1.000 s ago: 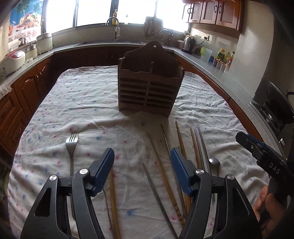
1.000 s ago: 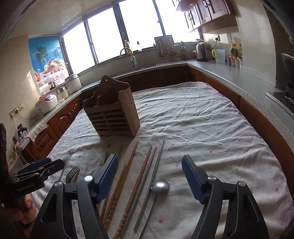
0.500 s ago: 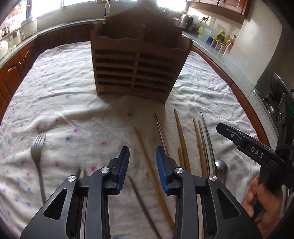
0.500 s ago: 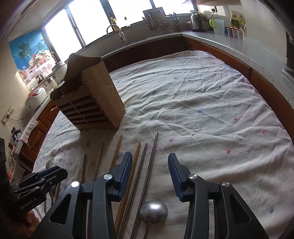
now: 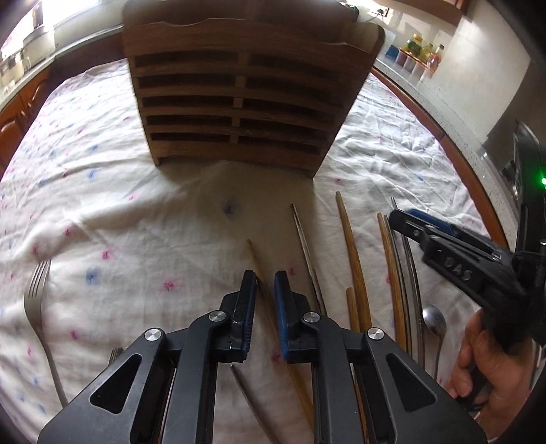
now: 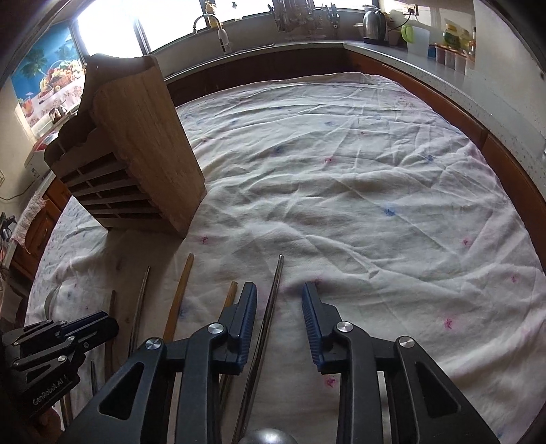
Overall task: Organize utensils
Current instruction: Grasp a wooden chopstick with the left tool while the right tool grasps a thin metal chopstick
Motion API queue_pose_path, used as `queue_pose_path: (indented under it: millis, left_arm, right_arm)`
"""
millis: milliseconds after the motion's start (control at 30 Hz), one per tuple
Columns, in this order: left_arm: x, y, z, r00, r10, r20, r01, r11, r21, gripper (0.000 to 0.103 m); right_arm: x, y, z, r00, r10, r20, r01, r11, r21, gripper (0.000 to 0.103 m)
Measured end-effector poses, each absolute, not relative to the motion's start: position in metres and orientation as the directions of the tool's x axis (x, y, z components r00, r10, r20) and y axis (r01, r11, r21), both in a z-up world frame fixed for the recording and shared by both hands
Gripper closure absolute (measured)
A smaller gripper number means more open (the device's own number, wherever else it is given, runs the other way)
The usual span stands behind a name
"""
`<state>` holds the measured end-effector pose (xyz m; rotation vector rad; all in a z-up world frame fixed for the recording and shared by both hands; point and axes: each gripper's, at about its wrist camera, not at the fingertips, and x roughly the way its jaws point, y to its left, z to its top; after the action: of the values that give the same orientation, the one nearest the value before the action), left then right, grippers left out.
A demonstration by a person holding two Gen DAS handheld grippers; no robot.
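Observation:
Wooden and metal chopsticks lie side by side on the flowered cloth in front of a slatted wooden utensil holder [image 5: 239, 102] [image 6: 136, 153]. My left gripper [image 5: 265, 283] is low over the cloth, its jaws closing around a wooden chopstick [image 5: 254, 252]. A sliver of cloth still shows beside the stick. My right gripper [image 6: 279, 293] [image 5: 397, 217] is closing too, with a metal chopstick [image 6: 278, 273] running between its fingers close to the left one. A fork [image 5: 34, 290] lies at the left. A spoon [image 5: 433, 321] lies at the right, by the hand.
A second fork [image 5: 116, 351] peeks out beside the left gripper's body. Countertops with jars [image 5: 419, 58], a kettle [image 6: 373, 24] and a sink tap [image 6: 221, 34] ring the table. White cloth [image 6: 375, 205] stretches to the right of the holder.
Both grippers have come forward and down toward the row of chopsticks, and both pairs of jaws have narrowed from wide open. The holder now fills more of the left view.

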<state>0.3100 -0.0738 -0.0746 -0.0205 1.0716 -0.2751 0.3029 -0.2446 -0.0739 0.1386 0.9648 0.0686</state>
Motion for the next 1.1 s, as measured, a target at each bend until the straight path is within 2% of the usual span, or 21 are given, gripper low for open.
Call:
queue_pose_path:
  millis: [67,133,233,467,667,1100]
  left_arm:
    - [0.311,-0.079,-0.075,0.453,-0.216,-0.865,0.222,0.967,-0.125,0.094]
    - [0.312,-0.082,-0.075,0.456,-0.212,-0.864,0.226,0.967,-0.118,0.095]
    - [0.313,-0.081,-0.075,0.457,-0.222,-0.861,0.224,0.966,-0.130,0.096]
    - [0.305,-0.070,-0.061,0.479,-0.273,-0.835,0.211,0.958,-0.192,0.098]
    - [0.280,-0.053,-0.025,0.535,-0.314,-0.784,0.226,0.948,-0.225,0.098]
    - [0.219,-0.021,0.054,0.658,-0.387,-0.646,0.273,0.922,-0.275,0.098]
  right_arm:
    - [0.305,-0.235,-0.075,0.571,0.077,-0.817,-0.016,0.996,0.083,0.074]
    - [0.306,-0.225,-0.076,0.579,0.048,-0.814,-0.035,0.999,0.034,0.079]
    - [0.306,-0.226,-0.076,0.584,0.071,-0.809,-0.047,0.997,0.054,0.096]
    - [0.298,-0.243,-0.068,0.585,0.199,-0.786,-0.035,0.975,0.221,0.098]
    - [0.277,-0.246,-0.038,0.633,0.259,-0.730,-0.059,0.956,0.288,0.098]
    - [0.217,-0.239,0.049,0.758,0.325,-0.566,-0.156,0.932,0.327,0.099]
